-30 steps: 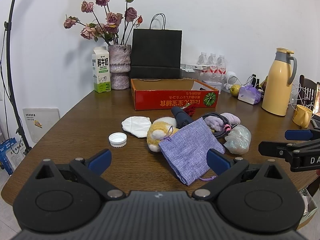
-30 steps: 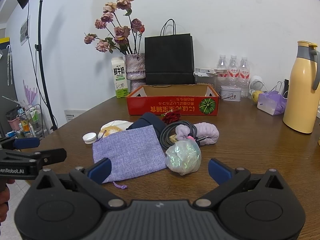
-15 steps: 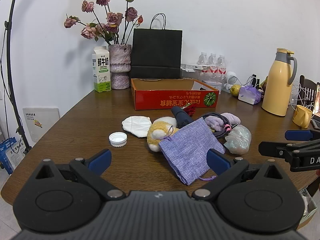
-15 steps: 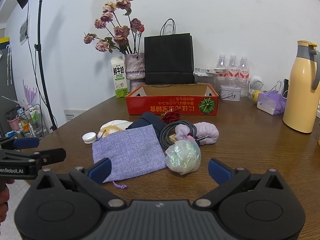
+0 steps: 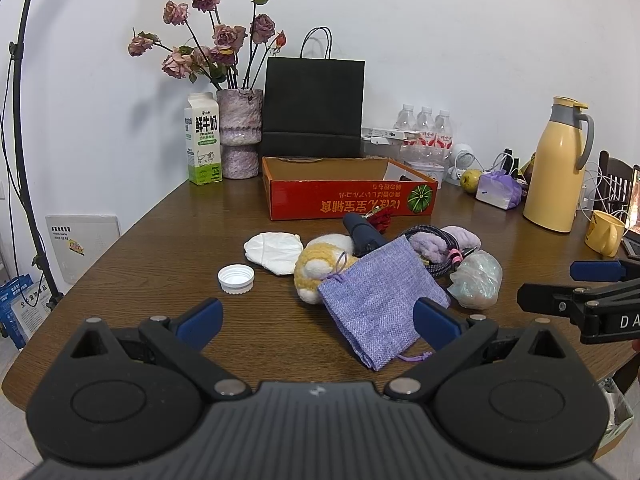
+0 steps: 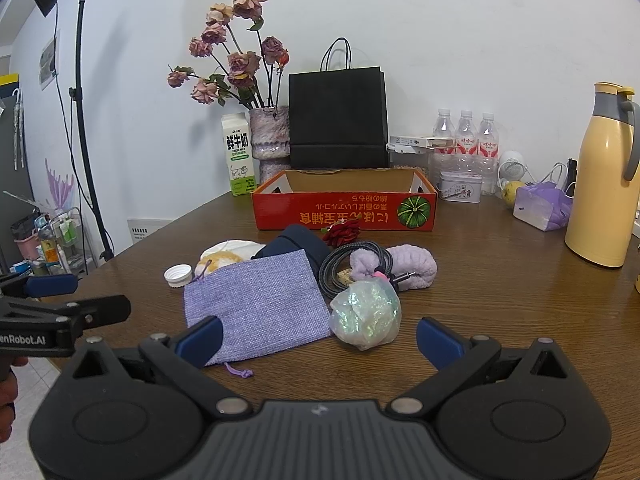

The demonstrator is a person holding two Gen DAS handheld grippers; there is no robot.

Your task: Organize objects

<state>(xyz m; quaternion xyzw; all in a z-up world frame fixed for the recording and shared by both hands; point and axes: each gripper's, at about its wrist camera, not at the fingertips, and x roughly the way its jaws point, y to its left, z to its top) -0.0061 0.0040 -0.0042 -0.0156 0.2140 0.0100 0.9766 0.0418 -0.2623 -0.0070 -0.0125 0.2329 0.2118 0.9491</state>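
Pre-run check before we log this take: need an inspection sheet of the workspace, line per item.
Surface: brown wooden table, bare at front left.
Job's things: purple pouch, iridescent bag, white cap, plush toy, white pad, lilac headband piled in the middle; red box behind, no contents visible inside.
Clutter: milk carton, flower vase, black paper bag, water bottles, yellow jug, yellow mug.
Grippers: left gripper and right gripper open, empty.
Cables: braided cable coiled in pile.
Surroundings: white wall, light stand.
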